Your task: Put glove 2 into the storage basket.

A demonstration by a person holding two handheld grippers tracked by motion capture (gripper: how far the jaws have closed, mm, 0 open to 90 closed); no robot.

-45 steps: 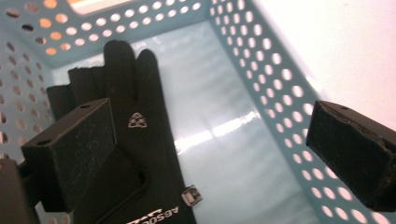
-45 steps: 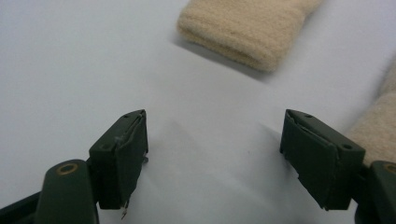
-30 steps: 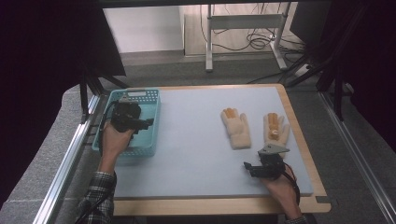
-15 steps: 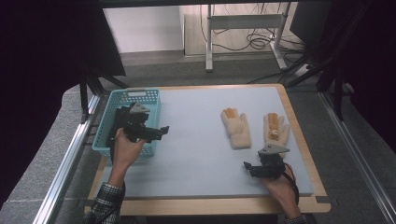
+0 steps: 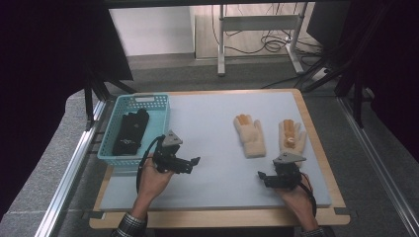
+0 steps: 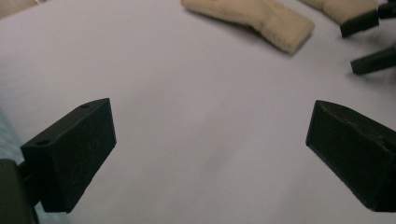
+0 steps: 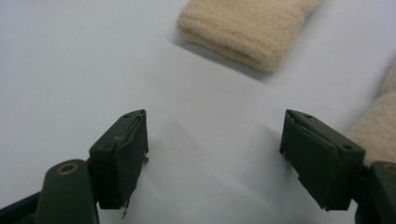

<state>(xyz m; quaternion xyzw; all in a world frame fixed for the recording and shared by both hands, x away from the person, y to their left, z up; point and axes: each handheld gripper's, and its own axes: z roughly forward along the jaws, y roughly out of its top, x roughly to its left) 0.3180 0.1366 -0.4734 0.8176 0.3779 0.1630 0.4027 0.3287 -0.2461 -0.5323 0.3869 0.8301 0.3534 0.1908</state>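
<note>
Your left gripper (image 5: pixel 190 162) and right gripper (image 5: pixel 263 176) both had jaws spread and empty over bare surface (image 5: pixel 212 143). The nearer cream glove (image 5: pixel 249 135) lay between them, the other (image 5: pixel 290 138) beside the right edge; a low sideways approach might shove it off. Middle room was open; the basket (image 5: pixel 159 104) stood left.

The left tool (image 5: pixel 193 163) is held by the left hand (image 5: pixel 154 178), which enters from 6 o'clock; its two black jaws stand wide apart and point toward 3 o'clock. The right tool (image 5: pixel 262 177) sits in the right hand (image 5: pixel 295 193) at the lower right; its jaws are also spread apart and point toward 9 o'clock. Both tools hold nothing.
</note>
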